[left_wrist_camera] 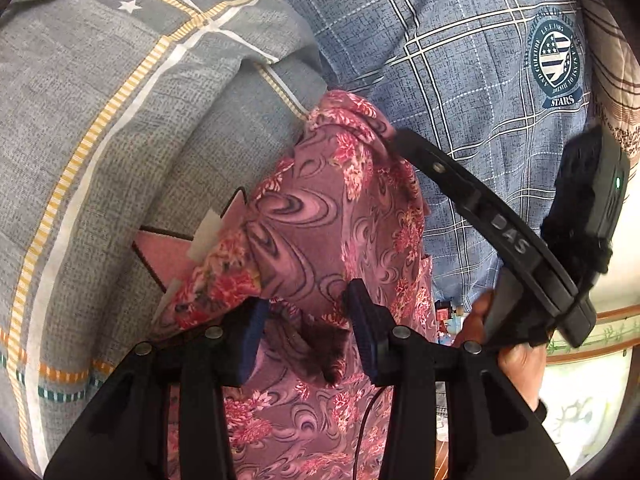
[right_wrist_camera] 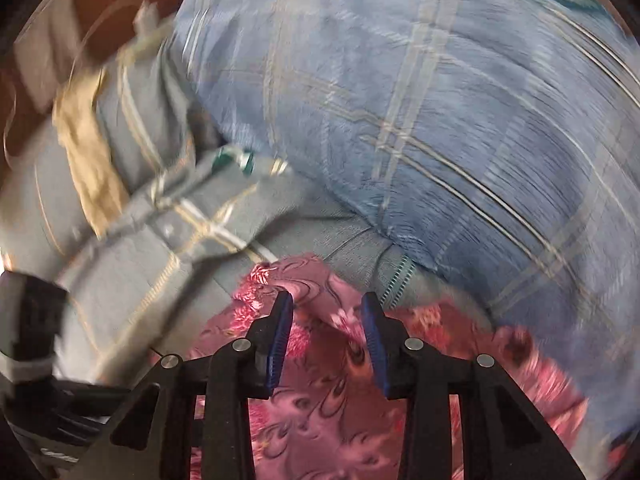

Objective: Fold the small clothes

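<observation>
Nearest in the left wrist view, the left gripper (left_wrist_camera: 306,328) is seen with its blue pads spread, pink floral cloth lying between them but not pinched. The floral garment (left_wrist_camera: 320,216) is laid on the grey checked bedsheet (left_wrist_camera: 100,140), its long axis running from near to far, narrowing toward a bunched far end. In the blurred right wrist view, the right gripper (right_wrist_camera: 326,336) is likewise spread above the cloth. Farther off lies a blue plaid cover (left_wrist_camera: 460,80).
</observation>
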{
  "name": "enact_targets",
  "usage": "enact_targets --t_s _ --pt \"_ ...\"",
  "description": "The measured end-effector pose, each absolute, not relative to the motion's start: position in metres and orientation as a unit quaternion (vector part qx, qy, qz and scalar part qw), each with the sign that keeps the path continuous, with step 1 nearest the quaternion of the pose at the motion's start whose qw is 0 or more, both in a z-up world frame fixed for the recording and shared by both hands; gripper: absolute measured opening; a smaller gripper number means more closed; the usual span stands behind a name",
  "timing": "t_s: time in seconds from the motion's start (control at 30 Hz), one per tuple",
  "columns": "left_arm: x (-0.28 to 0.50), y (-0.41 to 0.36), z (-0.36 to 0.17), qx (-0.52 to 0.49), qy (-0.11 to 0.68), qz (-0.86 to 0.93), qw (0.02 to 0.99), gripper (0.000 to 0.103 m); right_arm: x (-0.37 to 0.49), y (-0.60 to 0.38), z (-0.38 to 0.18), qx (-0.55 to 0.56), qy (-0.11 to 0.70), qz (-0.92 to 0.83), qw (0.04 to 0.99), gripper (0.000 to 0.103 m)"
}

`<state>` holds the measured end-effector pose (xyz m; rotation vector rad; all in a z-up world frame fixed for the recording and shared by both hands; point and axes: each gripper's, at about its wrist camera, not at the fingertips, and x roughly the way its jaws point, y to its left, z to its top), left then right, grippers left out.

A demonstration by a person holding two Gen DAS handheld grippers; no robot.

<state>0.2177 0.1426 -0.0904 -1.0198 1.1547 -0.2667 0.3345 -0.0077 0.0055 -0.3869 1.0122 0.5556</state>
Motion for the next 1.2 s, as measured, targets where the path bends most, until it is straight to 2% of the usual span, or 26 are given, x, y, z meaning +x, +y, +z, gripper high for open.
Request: enact_targets --t_s 0.17,0.27,0.3,0.33,0.37,0.4,0.43,0.5,0.6,0.73,0.87,0.97,1.1,1.13,1.2 --pt "0.218 0.143 -0.091 -0.459 0.519 -0.120 0.711 0.039 0.333 0.022 -0.012 -0.277 0.487 0.293 0.775 0.041" --pt "0.221 0.142 -0.091 -0.459 0.517 -0.119 0.713 0.039 0.332 0.040 -0.026 -0.340 0.473 0.286 0.761 0.038" --pt "0.222 0.142 -0.090 -0.457 0.516 -0.118 0.715 0.039 0.333 0.042 -0.029 -0.346 0.466 0.288 0.761 0.034" --pt "0.223 0.141 -0.090 -0.454 0.514 -0.117 0.718 0.037 0.336 0.043 -0.030 -0.342 0.467 0.293 0.762 0.009" --pt "0.225 0.139 -0.089 -0.450 0.515 -0.115 0.721 0.035 0.338 0.043 -0.030 -0.332 0.470 0.293 0.763 0.002" --pt "0.225 0.138 -0.088 -0.448 0.514 -0.115 0.723 0.029 0.340 0.041 -0.028 -0.323 0.468 0.290 0.770 0.002" --pt "0.225 0.137 -0.088 -0.447 0.515 -0.121 0.721 0.013 0.343 0.034 -0.019 -0.292 0.465 0.292 0.783 0.002" --pt "0.222 0.135 -0.086 -0.449 0.517 -0.124 0.718 0.010 0.348 0.012 0.007 -0.199 0.463 0.304 0.809 0.002" --pt "0.216 0.127 -0.075 -0.429 0.508 -0.119 0.738 0.010 0.361 -0.035 0.040 0.006 0.457 0.342 0.821 0.002" --pt "0.217 0.121 -0.076 -0.416 0.517 -0.112 0.740 0.010 0.383 -0.049 0.017 0.024 0.492 0.287 0.821 0.002" --pt "0.219 0.121 -0.077 -0.410 0.523 -0.105 0.740 0.010 0.399 -0.048 -0.030 0.027 0.522 0.246 0.816 0.002" --pt "0.219 0.122 -0.078 -0.416 0.526 -0.102 0.735 0.010 0.407 -0.046 -0.054 0.032 0.546 0.222 0.807 0.007" --pt "0.216 0.119 -0.065 -0.398 0.513 -0.099 0.754 0.011 0.395 -0.077 -0.019 0.073 0.510 0.235 0.825 0.010" --pt "0.216 0.117 -0.061 -0.391 0.508 -0.105 0.760 0.013 0.384 -0.097 -0.003 0.088 0.495 0.237 0.831 0.014" --pt "0.217 0.113 -0.055 -0.382 0.508 -0.113 0.764 0.028 0.358 -0.141 0.021 0.112 0.472 0.228 0.845 0.026"
